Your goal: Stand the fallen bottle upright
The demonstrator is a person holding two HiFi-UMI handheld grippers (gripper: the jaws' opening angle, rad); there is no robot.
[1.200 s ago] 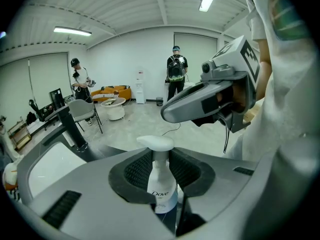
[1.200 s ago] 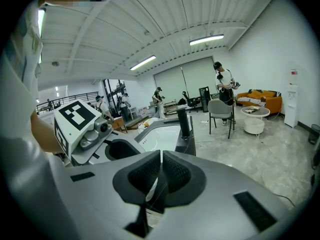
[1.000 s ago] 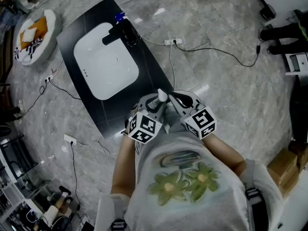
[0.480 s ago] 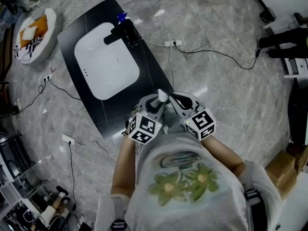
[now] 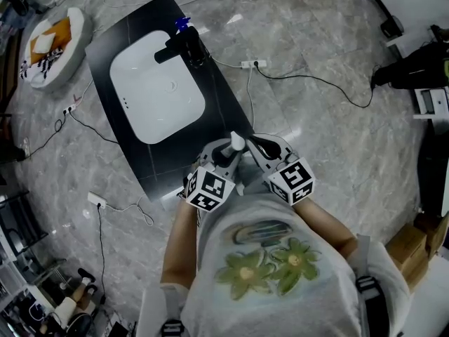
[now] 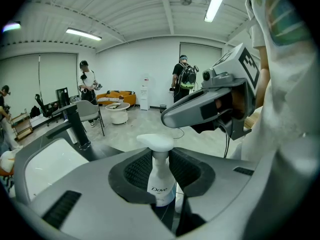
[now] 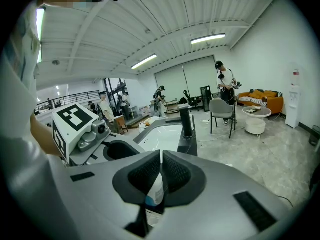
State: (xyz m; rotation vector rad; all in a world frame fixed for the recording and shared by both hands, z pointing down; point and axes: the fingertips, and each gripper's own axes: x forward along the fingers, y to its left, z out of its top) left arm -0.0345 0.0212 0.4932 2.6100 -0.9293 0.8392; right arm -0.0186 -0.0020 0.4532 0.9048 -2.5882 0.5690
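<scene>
My left gripper (image 6: pixel 160 156) is clamped on the neck of the pump bottle (image 6: pixel 161 183), which stands upright between its pads at the near corner of the black counter (image 5: pixel 226 111) with the white sink (image 5: pixel 156 90). I can't see whether its base is resting there. My right gripper (image 7: pixel 161 156) is clenched with nothing in it, just beside the bottle.

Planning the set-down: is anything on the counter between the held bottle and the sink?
Nothing visible. The bottle, in the left tongs, is by the counter's near corner; the black top up to the sink is bare.
</scene>
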